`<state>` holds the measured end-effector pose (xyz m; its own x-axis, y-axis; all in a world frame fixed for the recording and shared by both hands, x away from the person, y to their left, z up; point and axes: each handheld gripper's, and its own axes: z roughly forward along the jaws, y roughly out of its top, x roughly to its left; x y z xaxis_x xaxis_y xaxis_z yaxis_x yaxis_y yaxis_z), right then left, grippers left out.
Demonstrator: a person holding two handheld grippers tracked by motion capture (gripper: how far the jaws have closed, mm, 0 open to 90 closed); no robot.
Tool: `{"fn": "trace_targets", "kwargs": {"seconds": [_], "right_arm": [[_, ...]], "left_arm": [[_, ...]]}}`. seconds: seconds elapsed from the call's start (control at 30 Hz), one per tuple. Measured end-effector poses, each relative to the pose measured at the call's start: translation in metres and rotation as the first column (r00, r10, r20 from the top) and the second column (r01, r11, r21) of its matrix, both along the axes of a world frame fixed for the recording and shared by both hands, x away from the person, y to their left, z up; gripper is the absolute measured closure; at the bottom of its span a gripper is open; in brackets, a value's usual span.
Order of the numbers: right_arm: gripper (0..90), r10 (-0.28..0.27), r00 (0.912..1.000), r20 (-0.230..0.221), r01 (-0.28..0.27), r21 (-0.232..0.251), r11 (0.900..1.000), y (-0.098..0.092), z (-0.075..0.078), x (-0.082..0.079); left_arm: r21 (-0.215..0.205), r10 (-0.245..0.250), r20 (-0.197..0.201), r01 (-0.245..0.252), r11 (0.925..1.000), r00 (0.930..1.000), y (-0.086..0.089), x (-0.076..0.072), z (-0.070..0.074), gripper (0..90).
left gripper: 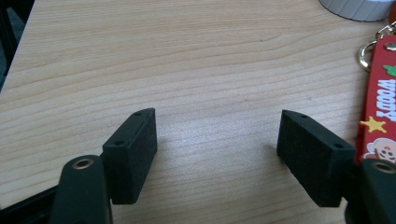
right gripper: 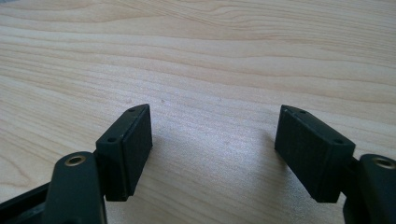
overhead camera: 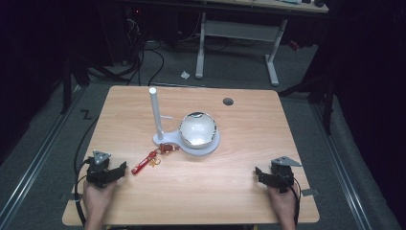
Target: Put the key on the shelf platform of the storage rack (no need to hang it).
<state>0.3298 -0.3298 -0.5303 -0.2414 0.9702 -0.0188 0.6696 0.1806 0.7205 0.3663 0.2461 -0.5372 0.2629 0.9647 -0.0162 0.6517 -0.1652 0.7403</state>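
Wooden table (overhead camera: 239, 143) before dark room; white stand (overhead camera: 191, 141) with bowl (overhead camera: 197, 128) at centre. Red keychain strap (left gripper: 380, 116) reading "WOODY" near left. Left gripper (overhead camera: 115, 172) and right gripper (overhead camera: 263, 173) resting low, jaws spread, empty.

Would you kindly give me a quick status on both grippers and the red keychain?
Left gripper open, right gripper open, both empty. Red keychain flat on table, beside white stand. Path clear.

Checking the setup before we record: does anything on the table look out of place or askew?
The red keychain lies loose and slanted on the table, beside the white stand rather than hanging on it. The bowl sits upright on the stand's base. Nothing looks spilled or broken.
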Motion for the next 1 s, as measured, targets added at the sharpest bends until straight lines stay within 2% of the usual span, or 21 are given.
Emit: {"fn": "trace_targets", "kwargs": {"seconds": [0.33, 0.7, 0.8, 1.0], "right_arm": [[27.7, -0.001, 1.0, 0.0, 0.001, 0.0, 1.0, 0.0, 0.0, 0.0], [27.7, 0.0, 1.0, 0.0, 0.0, 0.0, 1.0, 0.0, 0.0, 0.0], [27.7, -0.003, 1.0, -0.001, 0.003, 0.001, 1.0, 0.0002, 0.0, -0.0001], [27.7, 0.0, 1.0, 0.0, 0.0, -0.001, 1.0, 0.0, 0.0, 0.0]], "left_arm": [[0.002, -0.016, -0.007, 0.016, 0.9999, 0.9998, -0.0021, 0.0002, -0.0004, 22.1], [0.001, -0.028, -0.018, 0.028, 0.9996, 0.9995, -0.0008, 0.0004, 0.001, 23.6], [-0.037, -0.024, -0.017, 0.023, 0.9991, 0.9996, 0.0022, -0.0003, 0.0025, 23.7], [-0.051, -0.054, -0.017, 0.053, 0.9973, 0.9984, 0.0031, -0.0019, 0.0062, 25.5]]}}
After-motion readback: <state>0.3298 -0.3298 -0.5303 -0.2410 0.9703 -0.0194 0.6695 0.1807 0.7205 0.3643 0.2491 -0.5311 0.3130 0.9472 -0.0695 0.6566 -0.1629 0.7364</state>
